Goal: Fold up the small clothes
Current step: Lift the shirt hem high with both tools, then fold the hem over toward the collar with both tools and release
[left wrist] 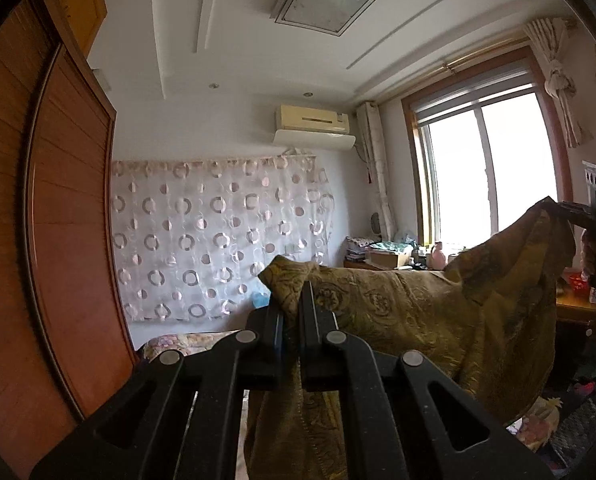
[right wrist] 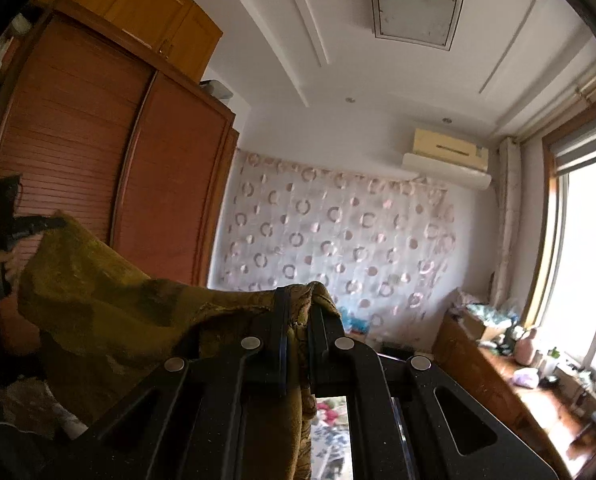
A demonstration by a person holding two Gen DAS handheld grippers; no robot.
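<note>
**Cloth lifted by two corners, ready to square up**

With both tongs pinched tight on the cloth (left wrist: 398,312), I have it hanging in the air between them, above the bed (left wrist: 177,342) at the lower left of the left view. My left tongs (left wrist: 291,300) grip one bunched corner at the centre of that view; the right tongs (right wrist: 298,308) grip the other corner, low centre in the right view. Each pair also shows at the far edge of the other's picture, so the upper edge runs between them, and it sags in the middle.

To do this step well, I judge I should draw the two tongs apart until that edge goes straight, keep both at one height, and let the cloth hang free of creases before lowering it. Bunched corners could slip, so I would move gently. How much cloth hangs below I cannot see.
</note>
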